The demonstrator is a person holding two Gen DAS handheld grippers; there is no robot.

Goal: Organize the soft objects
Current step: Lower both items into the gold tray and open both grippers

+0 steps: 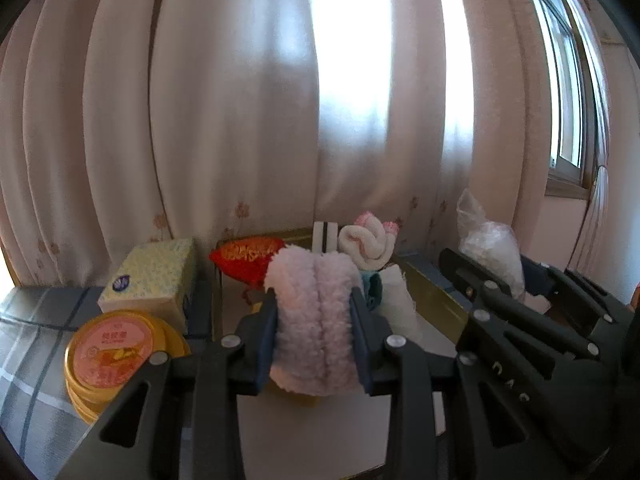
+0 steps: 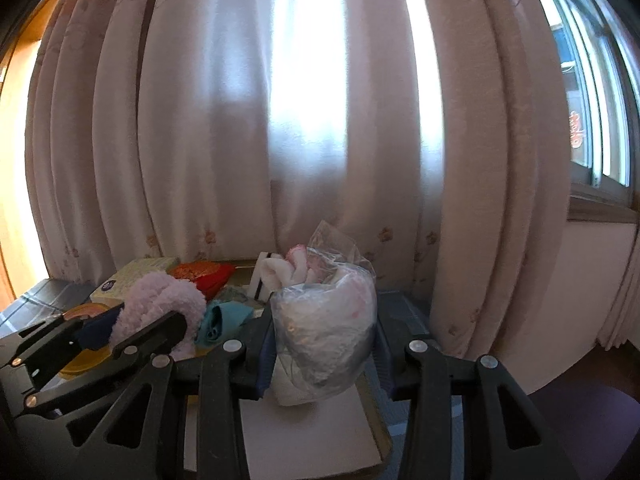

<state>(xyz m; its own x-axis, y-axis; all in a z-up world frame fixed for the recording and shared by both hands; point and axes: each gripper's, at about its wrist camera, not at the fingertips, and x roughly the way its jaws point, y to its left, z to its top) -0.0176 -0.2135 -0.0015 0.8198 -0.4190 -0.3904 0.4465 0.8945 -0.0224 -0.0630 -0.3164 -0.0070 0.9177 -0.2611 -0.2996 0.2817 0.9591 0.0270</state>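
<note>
The left gripper (image 1: 314, 316) is clamped on a fluffy pale pink fleece roll (image 1: 314, 312), its blue pads pressed into the pile on both sides so that the roll bulges above and below them. The right gripper (image 2: 322, 344) holds a crinkled clear plastic bag (image 2: 324, 320) with something white and pink inside; the bag fills the gap between the jaws and the pads bear on it. Both loads look light and very yielding, so I judge that they will squash rather than resist; the fleece should give good friction, while the glossy film may slide, and a hold across the bag's full middle seems safer than one on loose film. Ahead of the left gripper, in a shallow tray with a brass-coloured rim (image 1: 432, 292), sit a knotted cream towel roll with pink trim (image 1: 368, 244), a teal cloth (image 1: 372, 288) and a red embroidered pouch (image 1: 248, 258). To its left stand a boxy tissue pack (image 1: 150, 280) and stacked round yellow tins (image 1: 112, 356), stiff things.
</note>
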